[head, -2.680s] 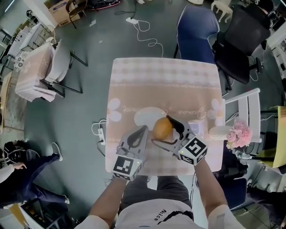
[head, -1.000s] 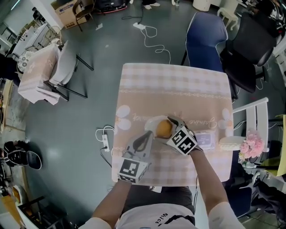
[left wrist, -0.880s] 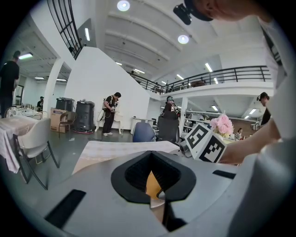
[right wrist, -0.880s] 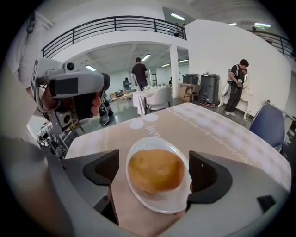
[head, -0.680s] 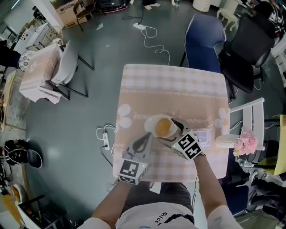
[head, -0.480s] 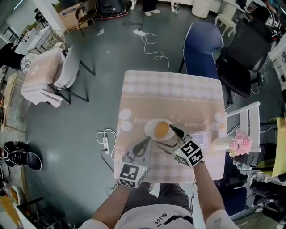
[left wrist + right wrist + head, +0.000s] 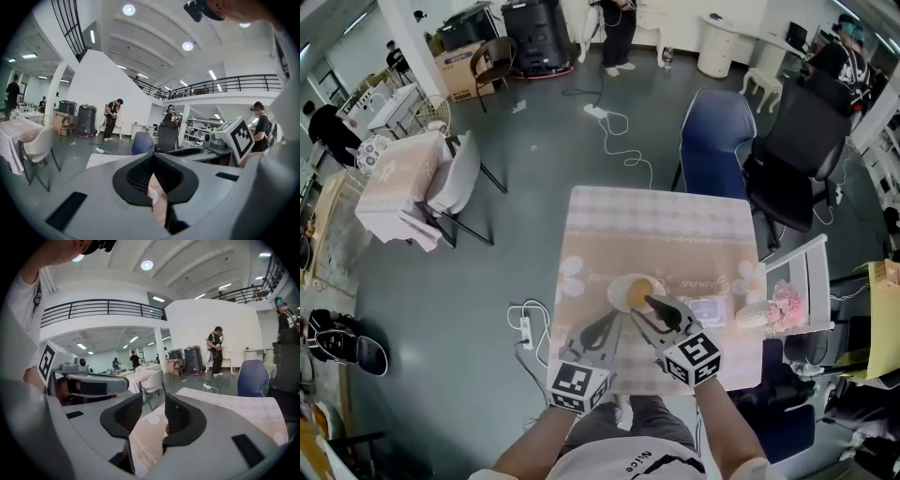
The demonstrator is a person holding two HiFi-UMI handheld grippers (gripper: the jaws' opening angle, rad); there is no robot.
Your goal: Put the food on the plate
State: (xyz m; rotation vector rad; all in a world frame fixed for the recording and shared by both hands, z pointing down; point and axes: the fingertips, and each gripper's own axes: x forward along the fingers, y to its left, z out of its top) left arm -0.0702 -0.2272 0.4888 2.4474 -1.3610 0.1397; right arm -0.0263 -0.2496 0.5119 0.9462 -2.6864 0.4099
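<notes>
Head view: plate [image 7: 613, 292] partly hidden

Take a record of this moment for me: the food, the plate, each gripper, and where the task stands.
food: one round orange-yellow piece, lying on the plate
plate: white, on the checked tablecloth, toward the person's side of the table
right gripper: jaws apart, have just been closing, nothing between them
left gripper: jaws together, nothing held
task: the food looks placed on the plate; neither gripper is touching it
</notes>
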